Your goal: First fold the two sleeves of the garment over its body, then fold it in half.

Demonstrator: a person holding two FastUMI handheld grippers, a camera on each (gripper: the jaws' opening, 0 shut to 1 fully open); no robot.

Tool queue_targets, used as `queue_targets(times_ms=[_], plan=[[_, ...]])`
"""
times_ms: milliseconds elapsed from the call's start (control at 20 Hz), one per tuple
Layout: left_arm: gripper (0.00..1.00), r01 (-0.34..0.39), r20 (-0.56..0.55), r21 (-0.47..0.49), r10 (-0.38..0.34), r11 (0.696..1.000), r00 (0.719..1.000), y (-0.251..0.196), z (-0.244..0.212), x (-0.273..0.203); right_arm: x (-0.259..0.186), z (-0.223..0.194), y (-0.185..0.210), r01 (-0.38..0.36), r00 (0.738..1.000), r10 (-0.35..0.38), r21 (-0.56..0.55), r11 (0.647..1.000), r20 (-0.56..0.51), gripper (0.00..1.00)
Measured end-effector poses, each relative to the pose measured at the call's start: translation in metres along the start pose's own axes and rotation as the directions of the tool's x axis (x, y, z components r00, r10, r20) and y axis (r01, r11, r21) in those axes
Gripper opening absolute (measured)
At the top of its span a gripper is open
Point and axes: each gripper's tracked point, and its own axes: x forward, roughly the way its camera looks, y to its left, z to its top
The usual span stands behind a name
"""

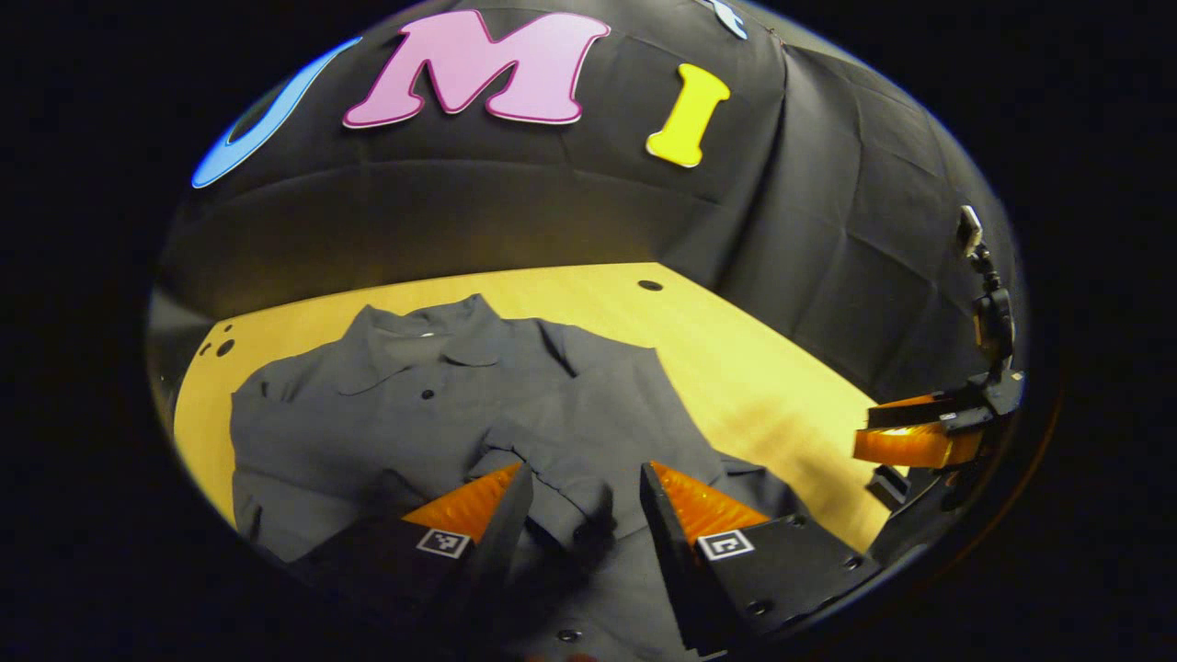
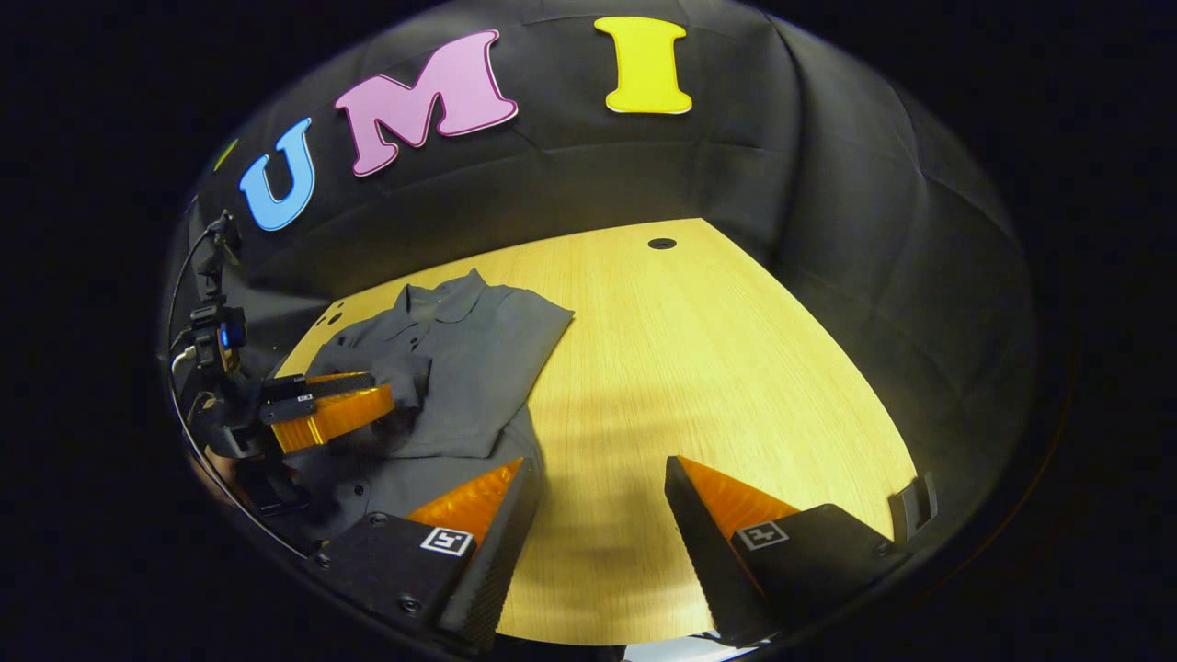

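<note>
A dark grey collared shirt (image 1: 414,405) lies flat on the wooden table (image 1: 754,368), collar at the far side. One sleeve (image 1: 552,469) is folded over the body, its cuff lying just ahead of my left gripper (image 1: 588,487). That gripper hovers open low over the shirt's lower half, and the cloth sits under the gap without being pinched. In the right gripper view the shirt (image 2: 478,359) lies to the left with the left gripper (image 2: 331,409) over it. My right gripper (image 2: 598,483) stands open above bare wood, right of the shirt's hem.
The table (image 2: 717,368) has a small round hole (image 2: 661,244) near its far edge and several more holes (image 1: 221,345) at the far left corner. Black cloth walls close in behind and on the right. The right gripper (image 1: 910,441) hangs at the table's right side.
</note>
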Motion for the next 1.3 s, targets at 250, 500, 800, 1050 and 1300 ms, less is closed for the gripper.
queue_targets(times_ms=[250,500,800,1050,1300], plan=[[0.96,0.047,0.057,-0.035,-0.045,0.998,0.997,-0.014,0.01,-0.034,-0.008,-0.008,0.017,-0.021,1.0,0.021,-0.018,1.0,-0.011,0.88],[0.96,-0.023,0.064,-0.061,0.027,0.998,0.998,0.007,-0.008,-0.087,-0.026,-0.026,0.037,-0.039,0.999,0.039,-0.02,0.999,-0.031,0.88],[0.96,-0.147,0.028,-0.113,0.151,0.983,0.988,0.054,-0.049,-0.157,-0.048,-0.066,0.072,-0.073,0.994,0.07,-0.022,0.997,-0.089,0.88],[0.96,-0.275,-0.032,-0.117,0.273,0.954,0.961,0.105,-0.088,-0.203,-0.052,-0.096,0.102,-0.076,0.987,0.067,-0.051,0.996,-0.147,0.89],[0.96,-0.417,-0.103,-0.112,0.407,0.902,0.908,0.16,-0.13,-0.241,-0.049,-0.117,0.113,-0.032,0.98,0.015,-0.08,0.996,-0.199,0.9]])
